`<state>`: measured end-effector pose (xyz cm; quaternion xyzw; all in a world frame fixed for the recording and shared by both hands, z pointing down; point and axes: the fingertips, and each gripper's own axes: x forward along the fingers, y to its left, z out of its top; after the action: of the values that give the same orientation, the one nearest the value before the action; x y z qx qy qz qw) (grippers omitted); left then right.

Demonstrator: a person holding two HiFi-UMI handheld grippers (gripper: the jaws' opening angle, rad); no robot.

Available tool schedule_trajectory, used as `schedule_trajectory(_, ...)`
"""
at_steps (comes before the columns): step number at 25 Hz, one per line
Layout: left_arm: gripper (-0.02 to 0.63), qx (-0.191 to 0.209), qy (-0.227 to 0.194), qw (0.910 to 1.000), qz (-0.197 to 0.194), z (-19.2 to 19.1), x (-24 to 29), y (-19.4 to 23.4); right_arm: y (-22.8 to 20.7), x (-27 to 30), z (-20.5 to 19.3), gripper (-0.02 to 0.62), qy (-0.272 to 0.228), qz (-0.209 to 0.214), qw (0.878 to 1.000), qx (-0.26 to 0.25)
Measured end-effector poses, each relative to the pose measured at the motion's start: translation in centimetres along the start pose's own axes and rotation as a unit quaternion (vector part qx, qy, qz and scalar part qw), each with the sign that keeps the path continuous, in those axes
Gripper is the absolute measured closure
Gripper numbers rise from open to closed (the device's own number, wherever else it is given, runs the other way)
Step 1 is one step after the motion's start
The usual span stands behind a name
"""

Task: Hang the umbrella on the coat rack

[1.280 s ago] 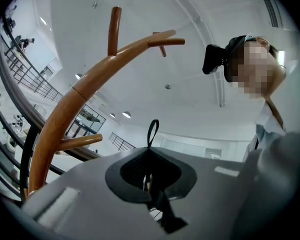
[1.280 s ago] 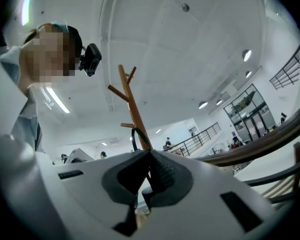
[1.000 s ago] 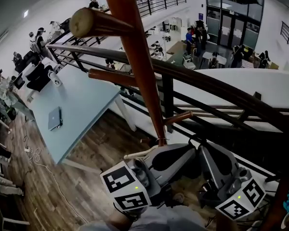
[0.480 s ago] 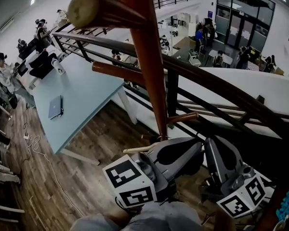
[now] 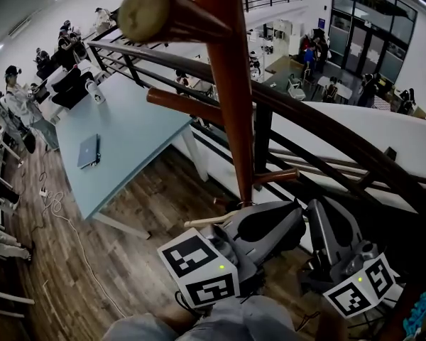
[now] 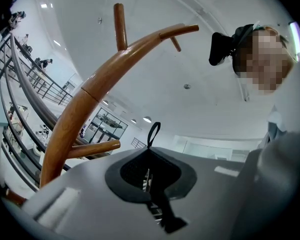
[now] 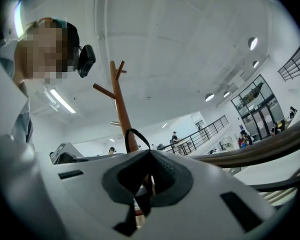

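Left gripper view, umbrella loop [image 6: 150, 134] upright

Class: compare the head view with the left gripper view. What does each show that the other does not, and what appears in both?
Only the head view: the light blue table with a laptop, the wood floor and the right hand-held gripper.
Only the left gripper view: the ceiling, the person's head camera and a black strap loop standing up from the left hand-held gripper's closed jaws.
Both: the coat rack with its pegs, and the dark railing.
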<state>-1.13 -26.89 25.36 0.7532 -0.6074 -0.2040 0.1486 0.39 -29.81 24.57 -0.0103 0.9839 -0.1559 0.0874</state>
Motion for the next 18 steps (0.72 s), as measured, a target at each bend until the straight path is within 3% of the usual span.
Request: schedule_trajectory(18, 0.601, 0.018, 0.019, 0.9968, 0.075, 0.0, 0.8, 3.6, -2.1, 2.8, -1.6, 0.595, 0.028, 0.005, 1.0, 0.005)
